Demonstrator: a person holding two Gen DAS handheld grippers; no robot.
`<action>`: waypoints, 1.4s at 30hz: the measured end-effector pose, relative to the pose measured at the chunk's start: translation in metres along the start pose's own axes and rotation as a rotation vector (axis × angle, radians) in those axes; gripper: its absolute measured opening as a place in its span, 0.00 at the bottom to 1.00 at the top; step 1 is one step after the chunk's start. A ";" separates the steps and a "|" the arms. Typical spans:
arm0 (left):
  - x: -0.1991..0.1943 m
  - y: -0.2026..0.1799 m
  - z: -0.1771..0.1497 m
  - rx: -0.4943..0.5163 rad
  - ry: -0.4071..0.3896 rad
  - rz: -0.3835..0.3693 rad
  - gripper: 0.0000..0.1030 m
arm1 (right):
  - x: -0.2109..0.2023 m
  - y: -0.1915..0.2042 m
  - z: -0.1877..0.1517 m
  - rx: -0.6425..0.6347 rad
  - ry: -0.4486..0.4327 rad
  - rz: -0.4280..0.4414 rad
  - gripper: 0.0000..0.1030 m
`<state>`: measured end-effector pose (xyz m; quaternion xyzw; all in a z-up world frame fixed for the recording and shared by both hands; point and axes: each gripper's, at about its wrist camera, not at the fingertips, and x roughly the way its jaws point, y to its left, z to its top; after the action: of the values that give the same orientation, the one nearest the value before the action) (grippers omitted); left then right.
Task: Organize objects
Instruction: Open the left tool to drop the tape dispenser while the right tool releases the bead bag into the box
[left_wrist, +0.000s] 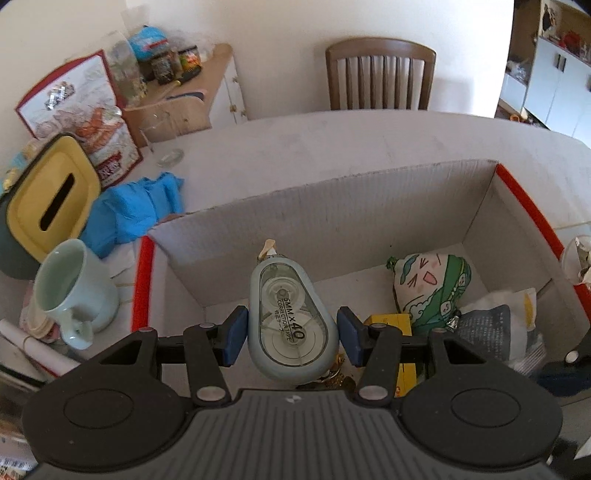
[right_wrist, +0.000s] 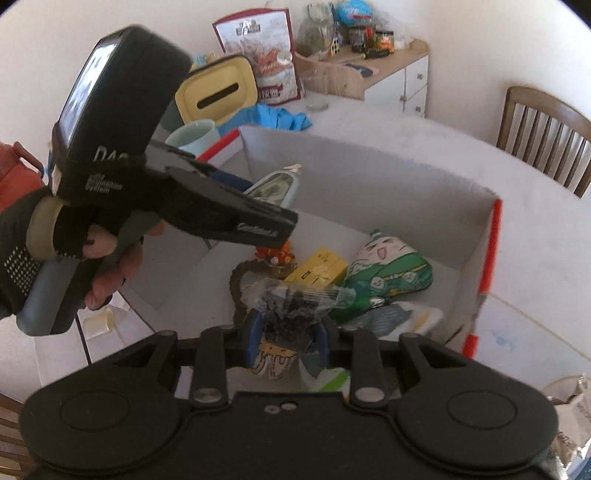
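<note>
My left gripper (left_wrist: 292, 332) is shut on a pale blue correction tape dispenser (left_wrist: 291, 317), its blue pads (left_wrist: 236, 332) pressing both sides, held above the near left part of an open white cardboard box (left_wrist: 332, 192) with red edges. My right gripper (right_wrist: 290, 332) is shut on a clear plastic bag of dark bits (right_wrist: 291, 302) over the same box (right_wrist: 369, 192). Inside lie a green cartoon pouch (right_wrist: 384, 266), a yellow box (right_wrist: 317, 269), an orange figure (right_wrist: 277, 256), a dark cord (right_wrist: 236, 280) and packets (left_wrist: 487, 325). The right wrist view shows the left gripper (right_wrist: 236, 206) in a gloved hand (right_wrist: 110, 258).
Left of the box stand a pale green mug (left_wrist: 70, 288), a yellow-lidded tissue holder (left_wrist: 48, 195), a blue cloth (left_wrist: 136, 210) and a red-and-white bag (left_wrist: 92, 110). A wooden cabinet with jars (left_wrist: 184, 92) and a chair (left_wrist: 380, 77) are beyond the table.
</note>
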<state>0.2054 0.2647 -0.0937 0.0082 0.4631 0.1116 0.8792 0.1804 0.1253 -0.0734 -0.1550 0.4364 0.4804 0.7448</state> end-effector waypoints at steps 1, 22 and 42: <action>0.003 0.000 0.001 0.004 0.013 -0.005 0.51 | 0.003 0.000 0.000 0.003 0.009 0.004 0.28; 0.031 0.007 0.004 -0.042 0.174 -0.031 0.50 | 0.025 -0.010 0.001 0.074 0.073 0.010 0.37; -0.024 -0.009 -0.001 -0.089 0.025 -0.042 0.56 | -0.032 -0.020 -0.006 0.093 -0.052 0.020 0.45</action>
<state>0.1930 0.2508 -0.0763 -0.0420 0.4686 0.1135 0.8751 0.1888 0.0931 -0.0554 -0.1034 0.4404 0.4710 0.7573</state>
